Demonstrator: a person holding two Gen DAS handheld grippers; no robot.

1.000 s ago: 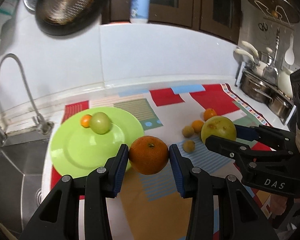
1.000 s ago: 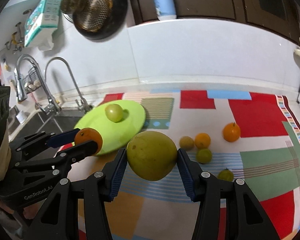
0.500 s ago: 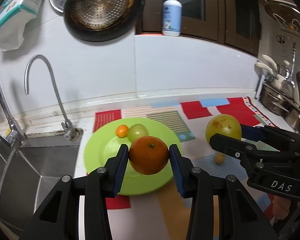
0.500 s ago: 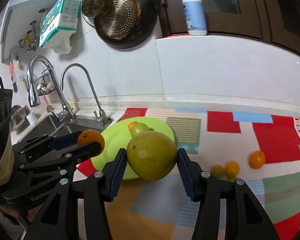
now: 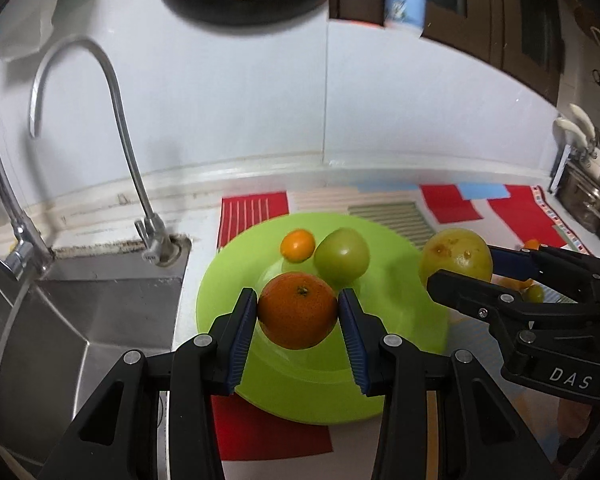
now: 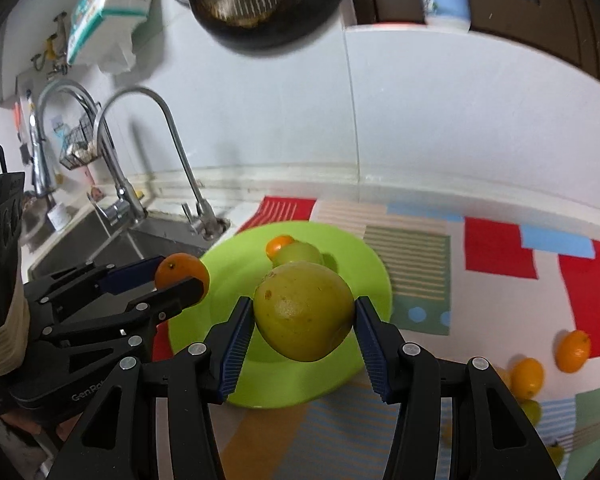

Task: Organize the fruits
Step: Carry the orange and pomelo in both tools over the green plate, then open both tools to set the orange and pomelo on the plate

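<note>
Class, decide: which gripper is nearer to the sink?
Left. The left gripper, holding the orange, is over the plate's sink-side half; the right gripper is farther from the sink.

The plate (image 5: 404, 312) lies on the mat (image 6: 500, 264) just right of the sink (image 5: 80, 320), with the tap (image 5: 148, 232) behind the sink against the wall. On the plate's far side a small orange (image 5: 297, 245) sits touching the left of an apple (image 5: 342, 254). The left gripper (image 5: 298, 312) holds a big orange (image 5: 297, 310) over the plate's middle and, to its right, the right gripper (image 6: 304, 318) holds a pear (image 6: 303, 316) over the plate's right edge, while loose fruits (image 6: 526, 376) lie on the mat well right of the plate.
</note>
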